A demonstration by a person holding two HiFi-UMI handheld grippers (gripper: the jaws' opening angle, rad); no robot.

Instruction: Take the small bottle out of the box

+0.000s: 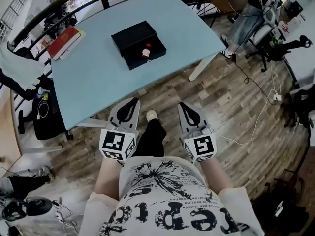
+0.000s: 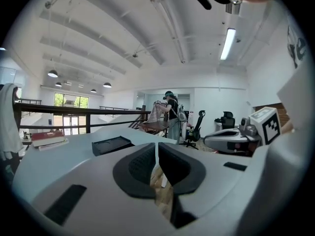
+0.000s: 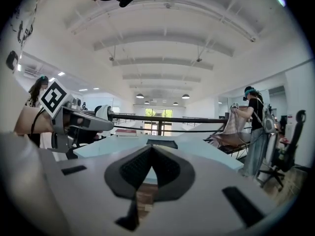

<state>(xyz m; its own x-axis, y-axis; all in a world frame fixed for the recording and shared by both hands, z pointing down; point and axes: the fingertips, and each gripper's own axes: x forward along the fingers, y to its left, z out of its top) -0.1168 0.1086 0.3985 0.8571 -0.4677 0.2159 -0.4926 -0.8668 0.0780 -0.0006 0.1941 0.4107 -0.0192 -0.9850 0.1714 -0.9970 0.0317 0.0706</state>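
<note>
1. Head view puts both tools closest, low in front of the person's body. The left gripper (image 1: 129,102) and the right gripper (image 1: 186,106) each have their jaws pressed together with nothing between them, which the left gripper view (image 2: 157,146) and right gripper view (image 3: 151,149) confirm. If they reach the box like this, I judge the closed tips would knock the bottle rather than straddle it.
2. Next comes the near edge of the pale blue table (image 1: 98,87), and both tools are still short of it. A low approach could catch that edge.
3. Further in, well apart from both grippers, the black box (image 1: 133,36) lies open. The small bottle (image 1: 146,50) sits inside it near its front. The bottle looks light and narrow, so an off-centre pinch would probably tip it. The box is unheld and might slide or lift along with it.
4. Farthest, at the table's left corner, lies a red book (image 1: 65,42), which is clear of the reach and unlikely to interfere.
</note>
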